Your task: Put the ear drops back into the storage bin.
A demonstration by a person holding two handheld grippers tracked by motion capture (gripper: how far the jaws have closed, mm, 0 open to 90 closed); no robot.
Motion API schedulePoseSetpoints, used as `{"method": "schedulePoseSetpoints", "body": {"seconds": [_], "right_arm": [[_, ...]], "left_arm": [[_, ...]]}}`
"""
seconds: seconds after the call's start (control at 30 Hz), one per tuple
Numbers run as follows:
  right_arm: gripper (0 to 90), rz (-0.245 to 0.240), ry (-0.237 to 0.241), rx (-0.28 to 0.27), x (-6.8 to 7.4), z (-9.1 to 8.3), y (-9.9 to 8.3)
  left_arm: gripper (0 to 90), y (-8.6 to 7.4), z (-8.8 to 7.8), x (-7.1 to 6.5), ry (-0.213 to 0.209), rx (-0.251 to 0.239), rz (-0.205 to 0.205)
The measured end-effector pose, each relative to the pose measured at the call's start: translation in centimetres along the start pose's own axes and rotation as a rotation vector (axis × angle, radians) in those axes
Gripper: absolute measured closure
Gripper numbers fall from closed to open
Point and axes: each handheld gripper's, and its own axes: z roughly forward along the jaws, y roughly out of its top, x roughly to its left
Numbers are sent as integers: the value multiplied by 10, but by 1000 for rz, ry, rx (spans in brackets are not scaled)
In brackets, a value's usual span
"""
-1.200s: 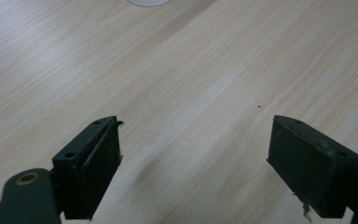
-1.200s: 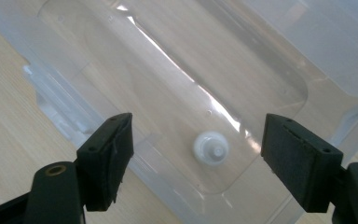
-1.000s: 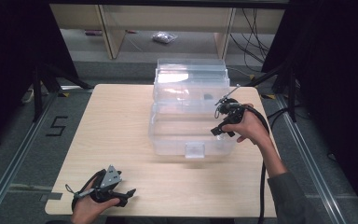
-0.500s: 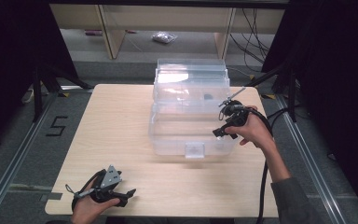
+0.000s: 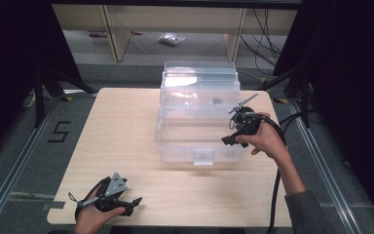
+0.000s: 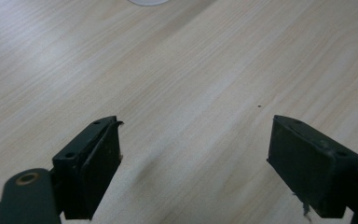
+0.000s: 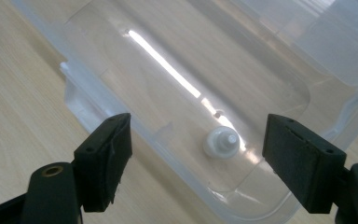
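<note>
Since a second ago, the right claw (image 5: 232,138) has dropped lower over the clear bin (image 5: 198,117), seen from high; the left claw (image 5: 126,204) rests apart at the table (image 5: 126,126) edge. Its own view: bare wood. Right gripper view: jaws apart, white knob (image 7: 221,142) below in the bin.

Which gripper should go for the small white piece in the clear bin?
Right. The right gripper hangs open over the clear bin, the white piece between its jaws. The left gripper rests open at the near edge.

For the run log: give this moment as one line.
left gripper: open, on table | right gripper: open, over clear box | small white piece inside
</note>
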Motion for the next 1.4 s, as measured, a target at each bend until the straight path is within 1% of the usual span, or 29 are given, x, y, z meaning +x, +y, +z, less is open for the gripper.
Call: {"method": "schedulePoseSetpoints", "body": {"seconds": [0.03, 0.07, 0.27, 0.37, 0.4, 0.43, 0.53, 0.57, 0.6, 0.63, 0.67, 0.7, 0.73, 0.77, 0.8, 0.83, 0.9, 0.93, 0.97, 1.03, 1.07, 1.17, 1.2, 1.23, 1.27, 1.3, 1.33, 1.37, 1.4], "right_arm": [[248, 24, 3, 0, 2, 0, -2], [247, 28, 3, 0, 2, -1, -2], [244, 10, 4, -24, 2, -1, -7], [243, 22, 8, -21, 3, -2, -8], [243, 6, 3, -32, 3, -3, -9], [243, 21, 3, -29, 5, -3, -10], [243, 8, 8, -33, 6, -3, -11], [242, 30, 8, -32, 10, -4, -12], [242, 17, 7, -38, 9, -4, -12], [242, 17, 7, -38, 9, -4, -12], [241, 13, 10, -42, 10, -5, -13], [240, 6, 16, -43, 12, -5, -14], [239, 4, 16, -47, 12, -6, -15], [237, 23, 15, -45, 14, -7, -16], [237, 23, 15, -45, 14, -7, -16], [237, 8, 20, -56, 14, -7, -17], [237, 2, 17, -61, 15, -7, -20], [237, 2, 17, -61, 15, -7, -20], [236, 18, 19, -63, 18, -8, -21], [236, 11, 21, -64, 18, -9, -22], [235, 9, 22, -68, 18, -9, -24], [234, 11, 21, -72, 19, -9, -24], [233, -4, 19, -81, 18, -9, -25], [233, 2, 24, -79, 20, -9, -26], [233, -8, 15, -92, 19, -8, -27], [232, 6, 30, -84, 21, -8, -28], [232, 6, 30, -84, 21, -8, -28], [227, -18, 21, -105, 20, -7, -29], [226, 0, 26, -94, 21, -8, -30]], "left_arm": [[163, 0, 0, 1, -4, 1, 1], [163, 0, 0, 0, -3, 0, -2], [163, 0, 0, 0, 1, 1, -1], [163, 0, 0, 0, -1, 1, -1], [164, 0, 0, 0, 4, 1, -1], [164, 0, 0, 0, 4, 3, 2], [163, 0, 0, 0, 3, 4, 4], [164, 0, 0, 0, 0, -1, -3], [164, 0, 0, -1, -5, -9, -21], [164, 0, 0, -1, -5, -9, -21], [164, 0, 0, 0, 3, 2, 1], [164, 0, 0, 0, 3, 3, 2], [164, 0, 0, -1, -5, -10, -14], [164, 0, 1, 0, 0, 5, -11], [164, 0, 1, 0, 0, 5, -11], [164, 0, 0, 0, 0, 9, -10], [164, 0, 0, 1, 2, 0, 0], [164, 0, 0, 1, 2, 0, 0], [164, 0, 0, 0, 5, -1, -2], [164, 0, 0, 1, 0, 9, 3], [164, 0, 1, 0, 7, 2, 0], [164, 0, 0, 0, 1, 7, -10], [164, 0, 0, 1, 2, 2, 1], [164, 0, 0, 0, 2, 1, -5], [164, 0, 0, 0, 3, 1, -11], [164, 0, 0, 0, 0, 8, -9], [163, 0, 0, 0, 0, 8, -9], [164, 0, 0, 1, -1, 10, 7], [164, 0, 0, 1, 3, 5, -3]]}}
